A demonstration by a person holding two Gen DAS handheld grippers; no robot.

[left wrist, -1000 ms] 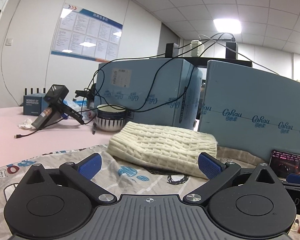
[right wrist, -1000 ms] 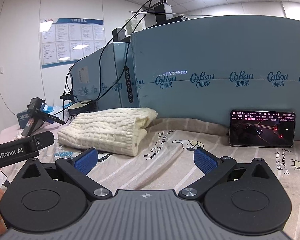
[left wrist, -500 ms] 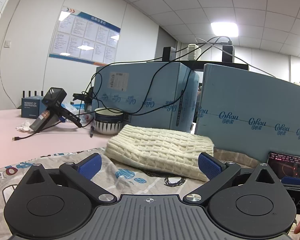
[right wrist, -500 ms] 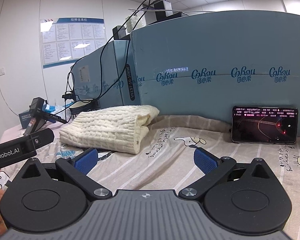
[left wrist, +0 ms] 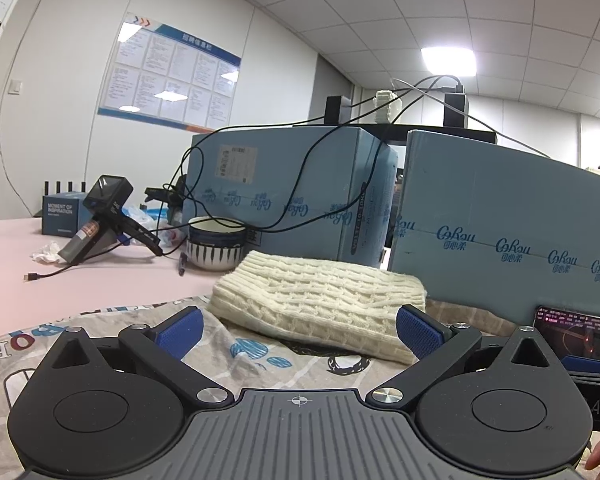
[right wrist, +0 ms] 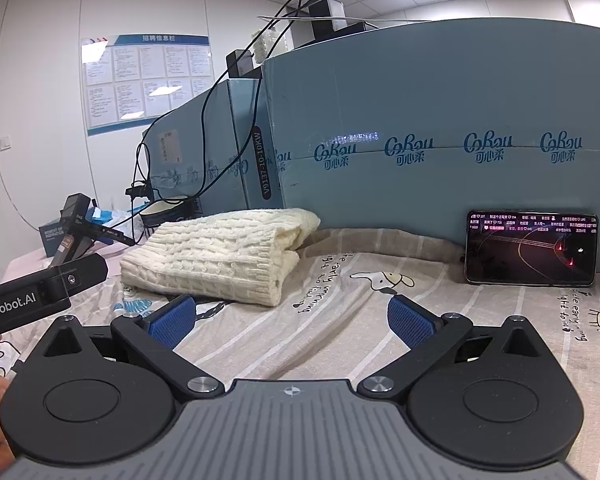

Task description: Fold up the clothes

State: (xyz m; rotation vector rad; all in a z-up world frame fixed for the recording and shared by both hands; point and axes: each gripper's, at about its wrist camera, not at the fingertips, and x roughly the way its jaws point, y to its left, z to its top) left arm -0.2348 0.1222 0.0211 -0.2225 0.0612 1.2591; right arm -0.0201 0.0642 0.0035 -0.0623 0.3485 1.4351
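A cream cable-knit sweater (left wrist: 320, 300) lies folded into a thick rectangle on a printed cartoon sheet (left wrist: 260, 364), in front of blue cartons. In the right wrist view the sweater (right wrist: 220, 252) sits to the upper left on the same sheet (right wrist: 340, 320). My left gripper (left wrist: 300, 330) is open and empty, held just short of the sweater's near edge. My right gripper (right wrist: 292, 320) is open and empty, to the right of the sweater over bare sheet. The left gripper's body (right wrist: 40, 296) shows at the left edge of the right wrist view.
Blue cartons (left wrist: 500, 240) stand right behind the sweater. A lit phone (right wrist: 532, 252) leans against them at the right. A striped bowl (left wrist: 216, 244), a black handheld device (left wrist: 104, 212), cables and a small box (left wrist: 62, 214) lie on the pink table at the left.
Both grippers have drifted slightly; the sweater now sits a little higher and closer in both views. Both stay open and empty. The sweater has not moved.
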